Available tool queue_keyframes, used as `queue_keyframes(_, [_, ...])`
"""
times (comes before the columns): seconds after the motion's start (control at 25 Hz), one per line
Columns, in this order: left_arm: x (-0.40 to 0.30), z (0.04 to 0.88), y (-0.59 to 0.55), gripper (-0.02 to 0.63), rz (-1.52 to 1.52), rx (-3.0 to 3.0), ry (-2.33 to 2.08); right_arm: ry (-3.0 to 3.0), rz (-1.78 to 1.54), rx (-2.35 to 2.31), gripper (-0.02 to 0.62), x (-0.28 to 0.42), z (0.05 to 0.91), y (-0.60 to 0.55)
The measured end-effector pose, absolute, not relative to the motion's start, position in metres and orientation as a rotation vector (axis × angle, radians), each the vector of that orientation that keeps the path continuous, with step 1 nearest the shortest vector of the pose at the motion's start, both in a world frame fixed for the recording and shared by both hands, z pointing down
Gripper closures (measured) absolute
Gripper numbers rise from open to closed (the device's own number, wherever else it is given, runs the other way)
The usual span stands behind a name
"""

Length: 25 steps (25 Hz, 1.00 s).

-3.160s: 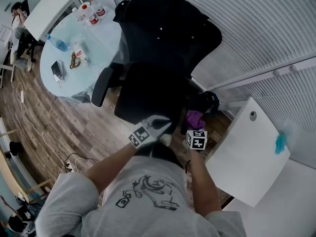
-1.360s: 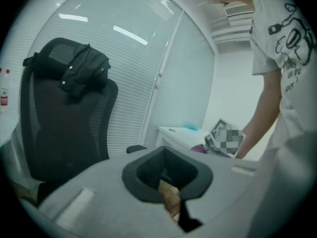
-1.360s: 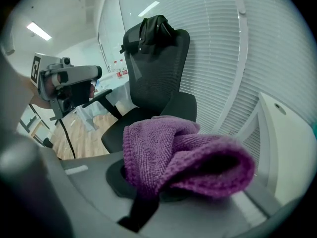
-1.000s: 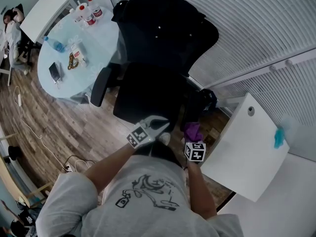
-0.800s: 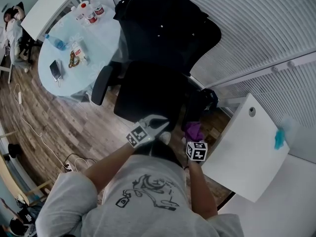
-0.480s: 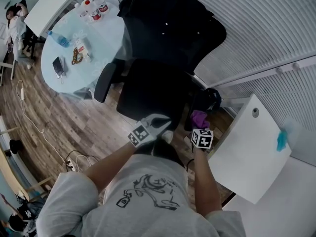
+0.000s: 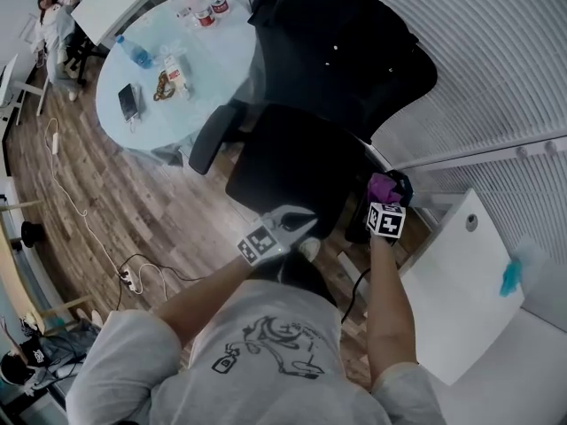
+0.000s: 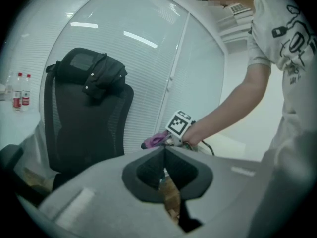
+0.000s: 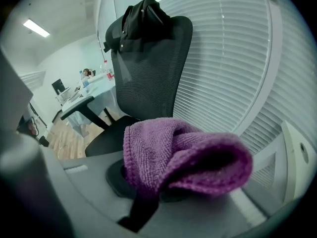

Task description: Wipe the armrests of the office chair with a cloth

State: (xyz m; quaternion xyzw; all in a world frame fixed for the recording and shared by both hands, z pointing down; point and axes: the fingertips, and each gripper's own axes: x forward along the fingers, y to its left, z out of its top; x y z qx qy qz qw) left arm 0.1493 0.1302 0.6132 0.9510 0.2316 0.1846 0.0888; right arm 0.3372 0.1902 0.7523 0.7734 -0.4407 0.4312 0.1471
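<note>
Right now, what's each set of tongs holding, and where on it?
Right tongs pinch the purple cloth at its bunched lower fold; left tongs shut, empty.

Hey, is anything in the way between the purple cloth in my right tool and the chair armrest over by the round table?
Nothing visible does. The right tool holds the cloth, and the armrest shows unblocked across the seat. The jacket hangs high on the backrest, off that path.
</note>
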Motion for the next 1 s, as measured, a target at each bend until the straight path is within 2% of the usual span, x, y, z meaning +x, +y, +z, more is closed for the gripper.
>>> queue_keyframes(0.28, [0.139, 0.609, 0.116, 0.604, 0.526, 2.85, 0.601, -1.278, 1.222, 2.193, 0.566, 0.347, 0.752, 0.177])
queue_keyframes(0.4, [0.14, 0.595, 0.111, 0.604, 0.488, 2.86, 0.58, -1.312, 1.108, 2.195, 0.566, 0.339, 0.733, 0.174])
queue_keyframes(0.6, [0.147, 0.552, 0.102, 0.604, 0.388, 2.884, 0.548, -1.445, 0.844, 2.307, 0.566, 0.31, 0.654, 0.16])
queue_keyframes(1.0, [0.144, 0.415, 0.094, 0.604, 0.102, 2.941, 0.462, -1.63, 0.376, 2.428, 0.566, 0.217, 0.464, 0.151])
